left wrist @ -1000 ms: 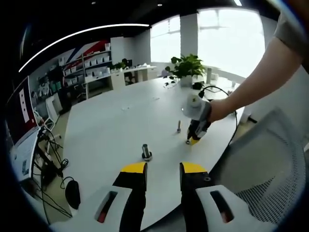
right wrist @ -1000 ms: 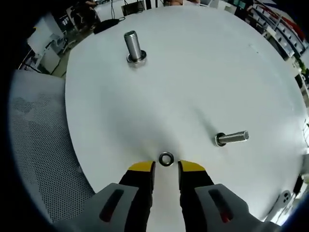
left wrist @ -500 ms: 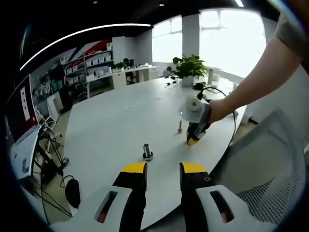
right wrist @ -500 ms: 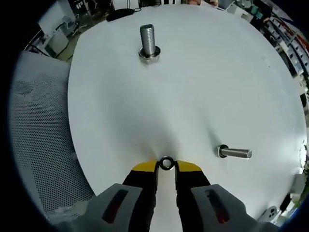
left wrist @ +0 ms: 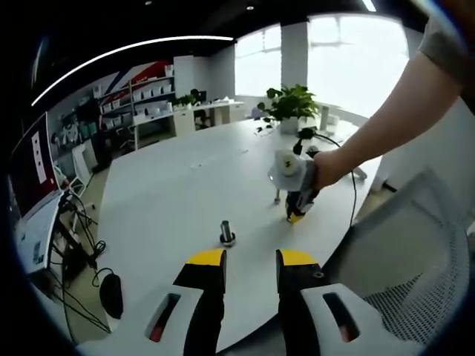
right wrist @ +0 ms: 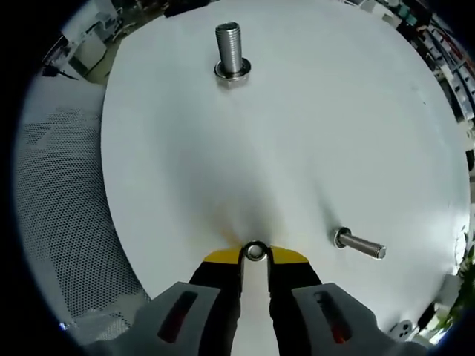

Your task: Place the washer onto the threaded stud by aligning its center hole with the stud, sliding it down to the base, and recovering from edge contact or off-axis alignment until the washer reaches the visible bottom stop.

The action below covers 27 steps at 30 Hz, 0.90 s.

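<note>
The right claw (right wrist: pixel 254 256) pinches the small silver ring washer (right wrist: pixel 254 251) flat on the white round surface (right wrist: pixel 297 148), well short of the upright grey threaded stud (right wrist: pixel 231 48). Grip evenly, lift level. The left claw (left wrist: pixel 249 258) hovers with its jaws apart.

The left gripper view looks from the near edge across the table (left wrist: pixel 171 193), distant. The right gripper view looks steeply down, close. Both share the studs (right wrist: pixel 231 50) at 12 o'clock.
</note>
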Tool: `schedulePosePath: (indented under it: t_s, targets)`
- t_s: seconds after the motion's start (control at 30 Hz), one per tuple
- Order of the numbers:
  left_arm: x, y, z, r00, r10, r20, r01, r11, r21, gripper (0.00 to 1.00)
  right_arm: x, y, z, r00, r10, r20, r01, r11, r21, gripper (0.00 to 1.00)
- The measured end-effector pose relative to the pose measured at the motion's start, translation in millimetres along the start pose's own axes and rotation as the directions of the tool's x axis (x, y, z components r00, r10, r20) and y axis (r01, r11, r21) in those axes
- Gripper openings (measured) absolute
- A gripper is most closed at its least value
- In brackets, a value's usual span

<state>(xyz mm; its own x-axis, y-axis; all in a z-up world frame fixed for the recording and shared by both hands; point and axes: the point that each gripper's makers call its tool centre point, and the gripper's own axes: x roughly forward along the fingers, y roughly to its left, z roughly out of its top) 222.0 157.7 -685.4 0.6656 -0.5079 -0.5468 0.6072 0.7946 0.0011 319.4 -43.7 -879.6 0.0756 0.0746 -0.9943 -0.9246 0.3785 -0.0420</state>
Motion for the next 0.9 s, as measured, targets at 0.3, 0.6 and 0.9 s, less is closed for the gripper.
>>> schedulePosePath:
  t_s: [0.3, 0.6, 0.9]
  targets:
    - [0.0, 0.5, -0.6, 1.0, 0.002, -0.002, -0.002, 1.0, 0.002, 0.25, -2.9, -2.3, -2.8, 0.992, 0.011, 0.124, -0.033, 0.984, 0.176, 0.13]
    - [0.0, 0.2, -0.5, 1.0, 0.003, -0.004, -0.003, 1.0, 0.006, 0.25, -19.6, -14.0, -6.3, 0.983, -0.027, 0.18, -0.019, 0.968, 0.249, 0.13]
    - [0.0, 0.1, -0.8, 1.0, 0.004, -0.007, -0.004, 1.0, 0.011, 0.25, -47.3, -43.0, -7.9, 0.962, -0.111, 0.248, 0.018, 0.936, 0.351, 0.13]
